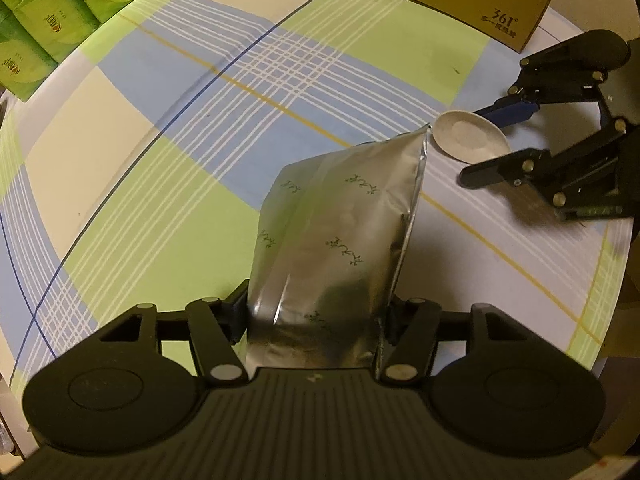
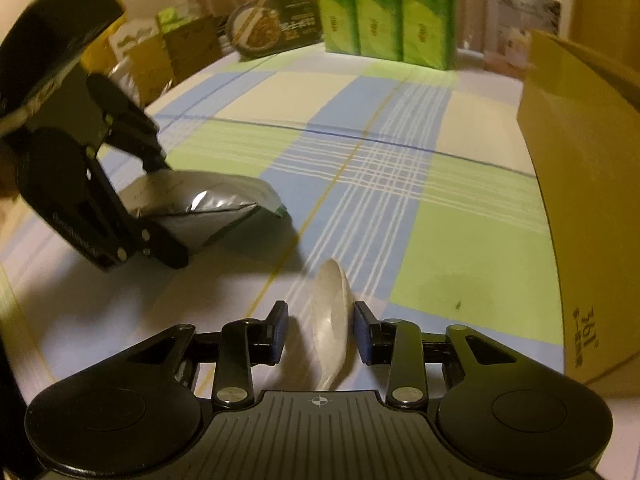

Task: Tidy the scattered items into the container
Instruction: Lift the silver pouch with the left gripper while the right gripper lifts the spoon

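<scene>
Closest to my left gripper [image 1: 316,312] is the silver foil pouch [image 1: 340,232], and the two fingers are clamped on its near end, one on each side. It's crinkly, has little green printed marks on it, and from my right wrist camera it looks lifted at the gripped end with the far tip [image 2: 276,204] down near the checked tablecloth [image 2: 400,184].

My right gripper [image 2: 320,332] has the small white dish [image 2: 332,320] standing on edge between the blue pads [image 2: 362,332]. There's a clear gap on the left pad's side and the right pad is just beside the rim, so I honestly can't tell if it's really pinching it or just sitting around it. In the left wrist view the same dish [image 1: 472,140] sits right by the far corner of the pouch, with the gripper's fingers [image 1: 508,110] on either side of it.

The yellow-brown cardboard box [image 2: 592,200] with "361°" printed on it is over on the right edge of the table, well apart from both items. Neither thing is in it yet.

Along the far edge there's a stack of green tissue packs [image 2: 384,12], and a dark oval food tray [image 2: 276,26] propped up beside it.
</scene>
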### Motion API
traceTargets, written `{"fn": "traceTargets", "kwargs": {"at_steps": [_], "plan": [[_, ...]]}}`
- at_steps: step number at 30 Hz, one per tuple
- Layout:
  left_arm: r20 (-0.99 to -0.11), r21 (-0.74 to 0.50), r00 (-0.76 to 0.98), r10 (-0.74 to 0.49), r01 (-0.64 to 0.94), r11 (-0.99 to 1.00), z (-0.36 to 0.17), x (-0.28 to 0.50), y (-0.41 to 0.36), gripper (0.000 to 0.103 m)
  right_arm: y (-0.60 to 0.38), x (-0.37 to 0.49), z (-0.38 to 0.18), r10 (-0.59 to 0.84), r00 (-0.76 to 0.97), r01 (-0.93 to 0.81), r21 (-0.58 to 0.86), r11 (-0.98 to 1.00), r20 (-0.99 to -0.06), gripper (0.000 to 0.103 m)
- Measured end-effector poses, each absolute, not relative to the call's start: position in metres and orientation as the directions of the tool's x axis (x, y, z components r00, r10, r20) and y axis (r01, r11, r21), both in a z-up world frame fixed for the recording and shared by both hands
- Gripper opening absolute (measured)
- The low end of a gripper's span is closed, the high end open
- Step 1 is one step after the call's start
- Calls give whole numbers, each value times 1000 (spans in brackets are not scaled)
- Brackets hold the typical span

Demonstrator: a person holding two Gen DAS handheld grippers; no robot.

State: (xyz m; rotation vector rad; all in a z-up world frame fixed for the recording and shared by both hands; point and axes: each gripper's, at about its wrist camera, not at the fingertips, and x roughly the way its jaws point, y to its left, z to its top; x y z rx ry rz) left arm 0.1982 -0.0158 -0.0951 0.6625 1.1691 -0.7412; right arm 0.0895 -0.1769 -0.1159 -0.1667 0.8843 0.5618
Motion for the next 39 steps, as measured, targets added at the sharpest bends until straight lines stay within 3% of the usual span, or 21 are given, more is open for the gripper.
{"fn": "traceTargets", "kwargs": {"at_steps": [1,2,3,13,39], "plan": [[-962,76,217,-167,799,597,-95,197,-16,58,-175,88,-116,384,506,-534,69,842,-772,29],[-961,76,217,-168,798,598,-95,197,-15,58,-174,86,-117,366,516,-537,41,843,-774,13],[-961,77,219,-169,799,597,-95,196,-15,58,-174,86,-117,356,521,-538,25,843,-776,6],[-961,87,225,-158,793,603,-94,187,-15,51,-182,80,-109,362,537,-517,42,855,-762,6],[-944,91,290,-158,689,719,-41,142,-42,51,-223,39,-57,347,629,-439,50,897,-696,6]]}}
